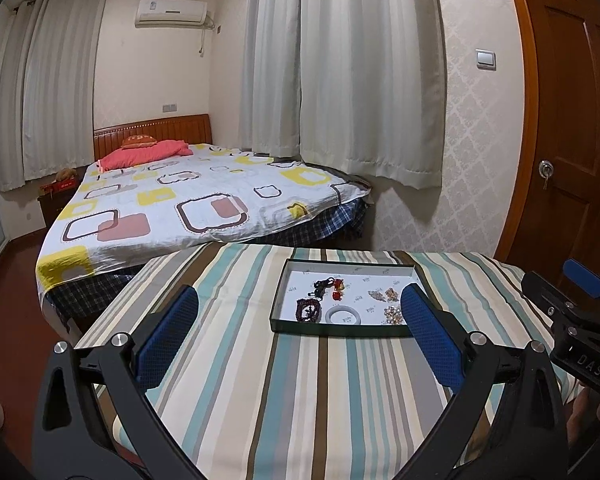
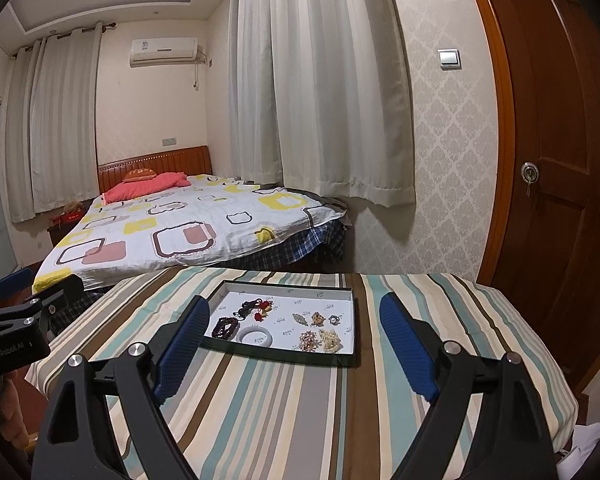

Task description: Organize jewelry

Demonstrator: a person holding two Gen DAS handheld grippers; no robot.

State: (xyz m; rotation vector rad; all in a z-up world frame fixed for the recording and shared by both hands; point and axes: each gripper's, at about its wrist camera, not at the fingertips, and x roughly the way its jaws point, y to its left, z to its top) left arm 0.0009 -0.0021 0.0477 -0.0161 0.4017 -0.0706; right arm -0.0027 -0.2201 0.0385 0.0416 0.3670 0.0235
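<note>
A shallow dark-rimmed tray (image 1: 342,330) (image 2: 284,354) with a white floor lies on the striped tablecloth. Inside it are a pale bangle (image 1: 343,315) (image 2: 255,336), a dark red bead bracelet (image 1: 309,309) (image 2: 225,327), a black and red beaded piece (image 1: 329,285) (image 2: 256,307) and several gold and pearl brooches (image 1: 389,304) (image 2: 320,330). My left gripper (image 1: 298,322) hovers open over the cloth in front of the tray, nothing between its blue pads. My right gripper (image 2: 294,330) is open too, with its left pad over the tray's near left corner and holding nothing.
The table (image 2: 300,408) ends close behind the tray, and a bed (image 1: 188,208) with a patterned sheet stands beyond it. Curtains (image 1: 340,72) hang behind the bed and a wooden door (image 2: 560,160) stands at the right. White fabric (image 2: 584,440) lies past the table's right edge.
</note>
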